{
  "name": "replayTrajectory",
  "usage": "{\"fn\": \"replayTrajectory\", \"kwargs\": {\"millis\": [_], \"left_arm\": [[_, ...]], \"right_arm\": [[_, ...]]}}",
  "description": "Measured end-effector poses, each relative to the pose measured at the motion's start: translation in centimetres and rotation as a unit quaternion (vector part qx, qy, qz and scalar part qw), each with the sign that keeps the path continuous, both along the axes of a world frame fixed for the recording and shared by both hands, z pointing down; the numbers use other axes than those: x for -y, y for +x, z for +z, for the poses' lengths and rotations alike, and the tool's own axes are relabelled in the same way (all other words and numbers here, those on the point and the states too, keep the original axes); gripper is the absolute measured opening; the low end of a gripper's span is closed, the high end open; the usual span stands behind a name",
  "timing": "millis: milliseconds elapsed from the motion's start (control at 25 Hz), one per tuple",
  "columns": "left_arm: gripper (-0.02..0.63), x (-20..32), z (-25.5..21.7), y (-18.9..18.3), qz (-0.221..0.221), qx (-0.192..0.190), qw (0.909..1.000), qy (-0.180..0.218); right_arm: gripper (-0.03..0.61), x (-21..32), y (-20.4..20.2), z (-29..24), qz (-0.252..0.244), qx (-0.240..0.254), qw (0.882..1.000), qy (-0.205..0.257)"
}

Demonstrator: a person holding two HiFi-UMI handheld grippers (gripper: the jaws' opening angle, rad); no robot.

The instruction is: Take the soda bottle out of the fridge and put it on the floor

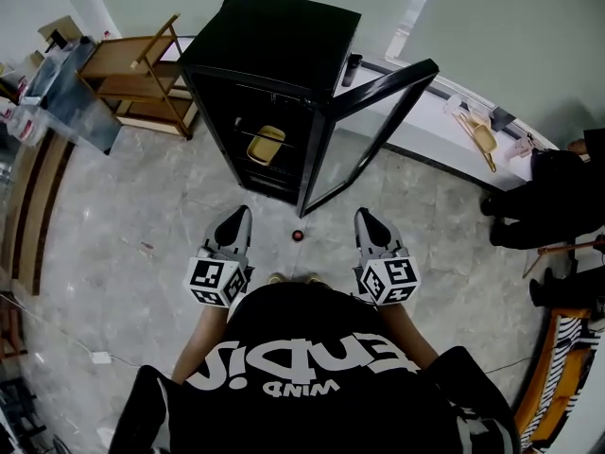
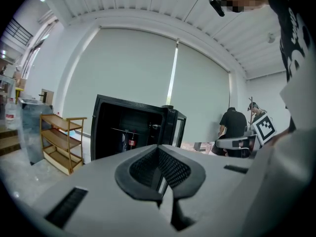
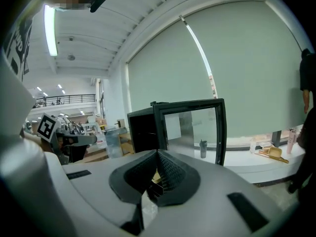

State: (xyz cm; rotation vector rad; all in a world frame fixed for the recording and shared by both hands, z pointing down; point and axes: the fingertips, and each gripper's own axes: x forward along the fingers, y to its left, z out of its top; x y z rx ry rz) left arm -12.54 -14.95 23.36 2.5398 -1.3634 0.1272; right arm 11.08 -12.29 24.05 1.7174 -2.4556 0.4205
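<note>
The black fridge (image 1: 274, 36) stands ahead with its glass door (image 1: 369, 126) swung open to the right. In the left gripper view a dark bottle with a red label (image 2: 132, 143) stands on a shelf inside the fridge (image 2: 133, 127). A yellow item (image 1: 266, 144) lies on a shelf in the head view. A small red-topped dark thing (image 1: 298, 235) stands on the floor before the door; I cannot tell if it is a bottle. My left gripper (image 1: 242, 212) and right gripper (image 1: 364, 214) hover either side of it, both shut and empty. Seen from each gripper's own camera, the left gripper (image 2: 159, 147) and right gripper (image 3: 158, 152) have their tips together.
A wooden shelf rack (image 1: 142, 78) stands left of the fridge, with a clear plastic box (image 1: 66, 93) beside it. A low white ledge (image 1: 425, 145) with a dustpan (image 1: 480, 135) runs behind the door. A person in black (image 1: 548, 197) crouches at the right.
</note>
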Motion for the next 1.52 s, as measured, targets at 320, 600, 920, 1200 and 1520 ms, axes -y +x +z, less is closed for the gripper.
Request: {"fn": "replayTrajectory", "kwargs": {"millis": [320, 600, 920, 1200, 1520], "left_arm": [[0.008, 0.4, 0.2, -0.3, -0.01, 0.003, 0.9997, -0.022], [0.008, 1.2, 0.3, -1.0, -0.028, 0.003, 0.9995, -0.013], [0.008, 1.2, 0.5, -0.3, -0.024, 0.001, 0.9995, -0.022], [0.008, 1.1, 0.8, 0.2, -0.023, 0.004, 0.9994, -0.026], [0.008, 0.8, 1.1, 0.4, -0.023, 0.002, 0.9995, -0.023]], "right_arm": [[0.025, 0.8, -0.8, 0.0, -0.006, 0.001, 1.0, 0.003], [0.025, 1.3, -1.4, 0.0, -0.016, -0.006, 1.0, 0.003], [0.025, 1.3, -1.9, 0.3, -0.024, -0.009, 1.0, -0.003], [0.025, 1.4, -1.8, 0.6, -0.028, -0.008, 1.0, -0.007], [0.025, 1.1, -1.7, 0.8, -0.028, -0.005, 1.0, -0.009]]}}
